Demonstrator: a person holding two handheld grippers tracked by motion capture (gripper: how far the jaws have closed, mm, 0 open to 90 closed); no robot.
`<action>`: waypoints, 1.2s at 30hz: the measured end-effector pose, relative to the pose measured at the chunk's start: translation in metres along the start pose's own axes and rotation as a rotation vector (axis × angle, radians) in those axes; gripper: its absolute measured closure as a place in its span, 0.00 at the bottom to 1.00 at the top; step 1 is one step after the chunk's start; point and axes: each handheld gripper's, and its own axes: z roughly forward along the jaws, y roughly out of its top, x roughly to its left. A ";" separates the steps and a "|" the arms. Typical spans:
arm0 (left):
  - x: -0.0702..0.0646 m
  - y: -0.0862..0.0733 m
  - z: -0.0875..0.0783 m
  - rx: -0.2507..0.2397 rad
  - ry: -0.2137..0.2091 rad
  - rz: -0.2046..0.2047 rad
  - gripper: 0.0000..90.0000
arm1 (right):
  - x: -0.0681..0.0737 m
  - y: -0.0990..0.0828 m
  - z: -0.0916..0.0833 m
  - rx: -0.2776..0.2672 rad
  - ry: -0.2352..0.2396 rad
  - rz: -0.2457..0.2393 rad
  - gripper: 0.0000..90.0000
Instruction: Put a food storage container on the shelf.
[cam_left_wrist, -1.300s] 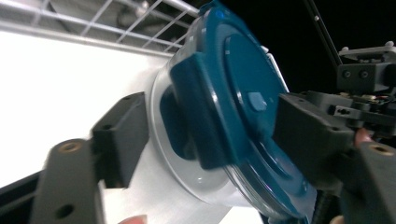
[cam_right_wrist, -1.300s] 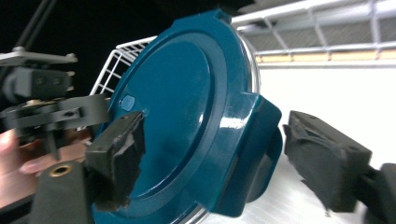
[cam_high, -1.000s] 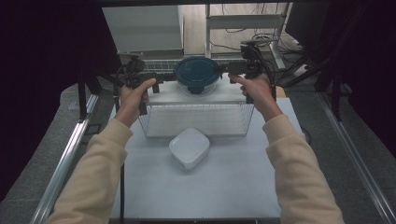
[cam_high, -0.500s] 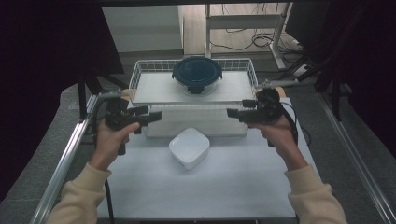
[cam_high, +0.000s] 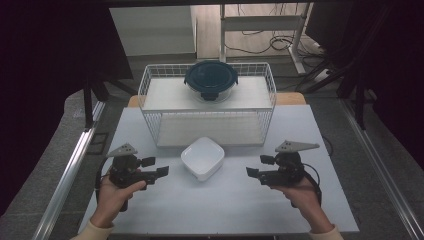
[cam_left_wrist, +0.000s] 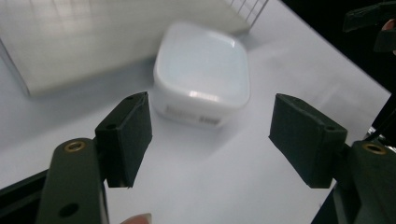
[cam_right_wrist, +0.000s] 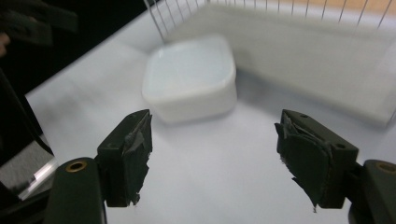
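White bowl | middle of the frame, on table, just below wire basket | looks hard, smooth, slippery, breakable | grab opposite rims | left gripper, right gripper: jaws just narrowed, released, nothing between.

Square white bowl, upright, empty

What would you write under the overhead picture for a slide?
Two hand-held grippers, left and right, flank a white bowl before a wire basket.
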 end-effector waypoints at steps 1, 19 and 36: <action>0.000 -0.003 0.003 0.008 0.009 -0.002 0.33 | 0.000 -0.006 0.004 0.015 -0.001 0.001 0.30; 0.003 -0.020 0.012 0.058 0.074 -0.010 0.33 | 0.001 -0.025 0.020 0.072 -0.034 -0.022 0.32; 0.006 -0.022 0.010 0.056 0.078 -0.024 0.33 | -0.009 -0.025 0.017 0.076 -0.055 -0.012 0.33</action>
